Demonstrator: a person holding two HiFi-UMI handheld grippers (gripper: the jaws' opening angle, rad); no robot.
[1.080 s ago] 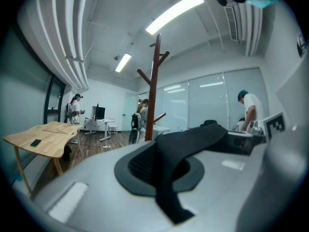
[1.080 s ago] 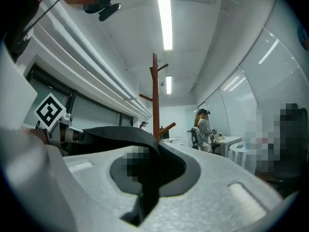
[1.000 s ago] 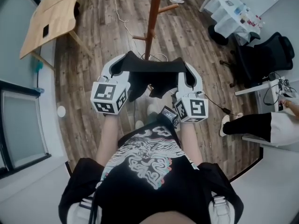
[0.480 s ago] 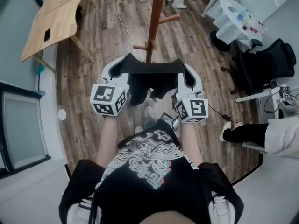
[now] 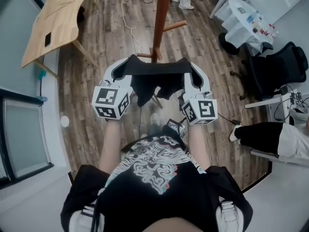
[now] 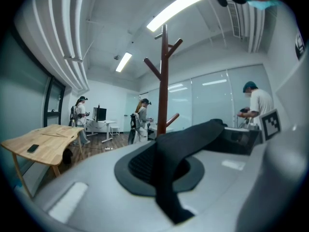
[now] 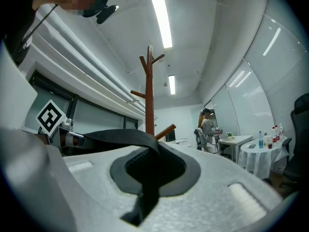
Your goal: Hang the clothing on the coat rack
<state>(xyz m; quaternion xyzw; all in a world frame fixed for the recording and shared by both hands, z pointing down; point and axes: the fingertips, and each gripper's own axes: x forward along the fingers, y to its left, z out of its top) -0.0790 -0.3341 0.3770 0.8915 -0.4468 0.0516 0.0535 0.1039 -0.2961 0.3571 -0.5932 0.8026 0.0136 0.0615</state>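
Observation:
A black garment (image 5: 155, 71) is stretched level between both grippers at chest height, its loose part hanging below (image 5: 147, 90). My left gripper (image 5: 126, 66) is shut on the garment's left end, and my right gripper (image 5: 189, 69) is shut on the right end. The brown wooden coat rack (image 5: 161, 21) stands just beyond the garment, with short pegs sticking out. In the left gripper view the cloth (image 6: 169, 153) runs out between the jaws of the left gripper (image 6: 166, 178), with the rack (image 6: 164, 81) ahead. The right gripper view shows the same: cloth (image 7: 145, 144), right gripper (image 7: 148, 175), rack (image 7: 149, 91).
A wooden table (image 5: 53, 18) stands at the back left. At the back right are a white round table (image 5: 244, 16) and a black office chair (image 5: 277, 62). A cable (image 5: 126, 18) trails over the wood floor. A seated person's leg (image 5: 260, 132) reaches in from the right.
Both grippers, with the garment held between them, have edged slightly closer to the rack. The leg at the right has shifted a little.

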